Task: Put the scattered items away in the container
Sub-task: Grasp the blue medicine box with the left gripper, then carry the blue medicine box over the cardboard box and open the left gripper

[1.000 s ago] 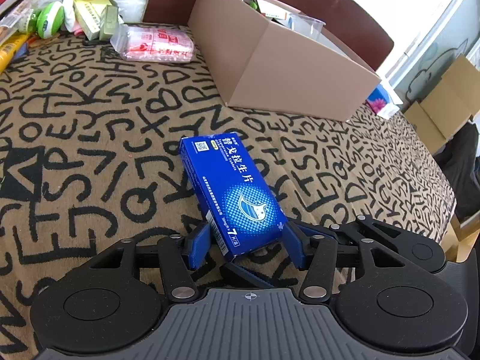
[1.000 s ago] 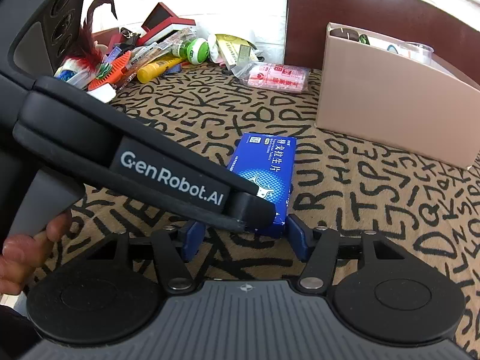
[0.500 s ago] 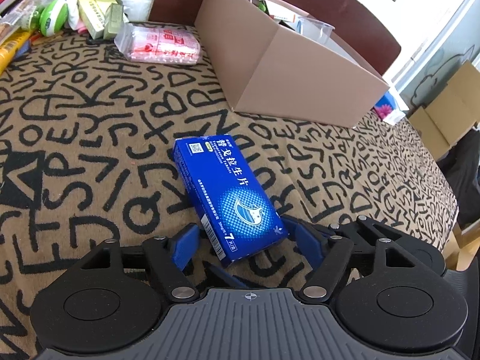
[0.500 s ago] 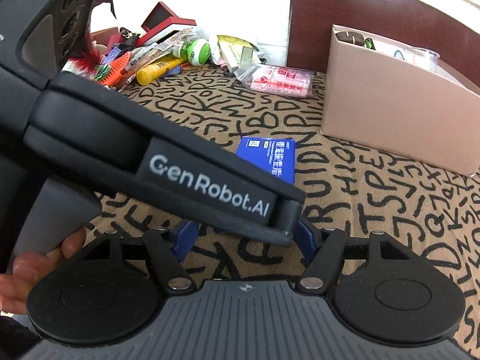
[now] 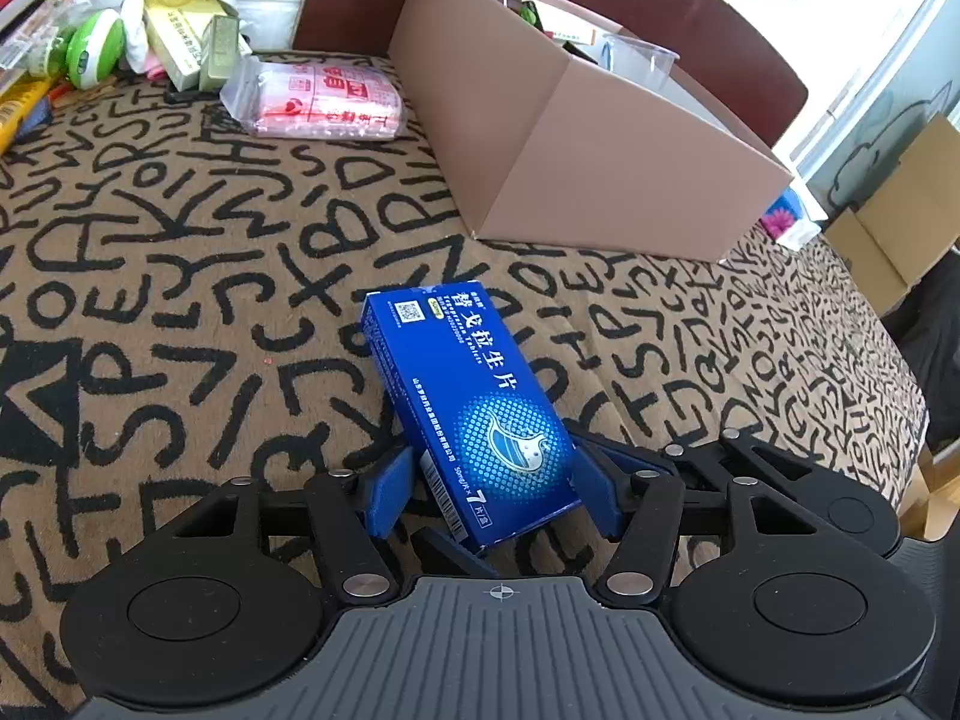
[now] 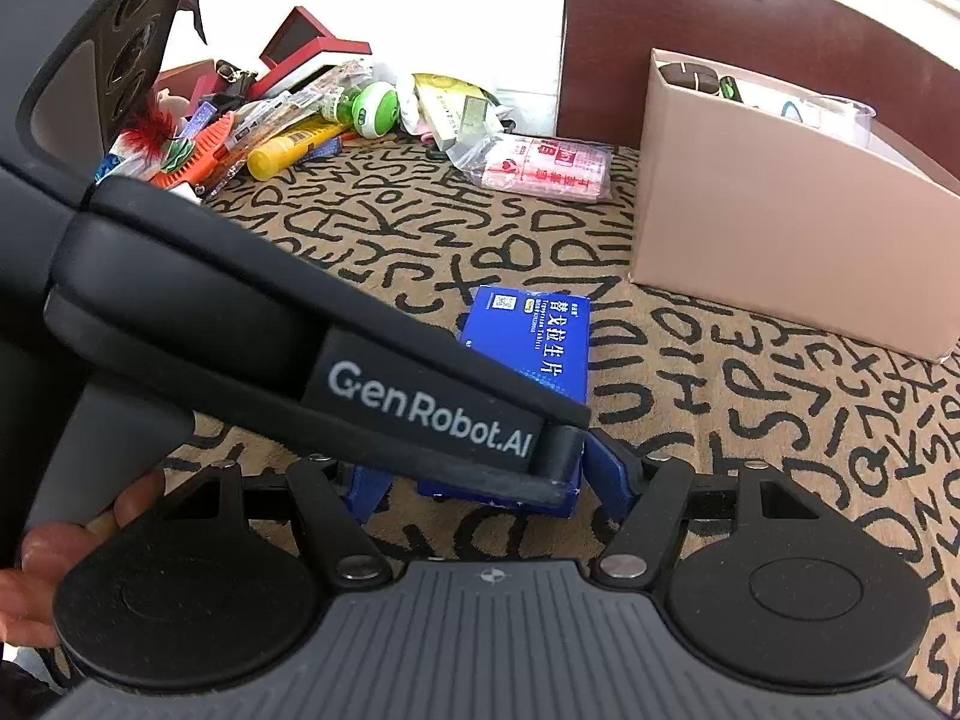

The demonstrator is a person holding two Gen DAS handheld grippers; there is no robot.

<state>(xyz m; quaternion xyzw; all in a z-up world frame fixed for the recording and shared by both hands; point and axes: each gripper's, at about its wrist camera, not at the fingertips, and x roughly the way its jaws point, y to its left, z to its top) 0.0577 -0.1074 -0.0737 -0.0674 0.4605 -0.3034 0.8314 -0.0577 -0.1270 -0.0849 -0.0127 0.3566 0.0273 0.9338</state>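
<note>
A blue medicine box [image 5: 474, 402] lies on the letter-patterned cloth, its near end between the blue pads of my left gripper [image 5: 489, 489]. The jaws stand around it, right pad touching, left pad a small gap away. In the right wrist view the box [image 6: 540, 342] lies ahead, partly hidden by the left gripper's black body [image 6: 300, 348]. My right gripper [image 6: 489, 480] is open, its pads straddling the box's near end. The open tan cardboard box [image 5: 588, 138] stands behind, with several items inside; it also shows in the right wrist view [image 6: 780, 210].
A pink plastic packet [image 5: 324, 96] lies left of the cardboard box. A pile of items sits at the far left: green round case [image 6: 375, 111], yellow tube [image 6: 288, 147], orange comb [image 6: 204, 144], red box [image 6: 306, 51]. A dark headboard [image 6: 690, 6] is behind.
The left gripper moved forward around the blue box's near end and its pads narrowed onto it. The right gripper shifted slightly closer behind it.
</note>
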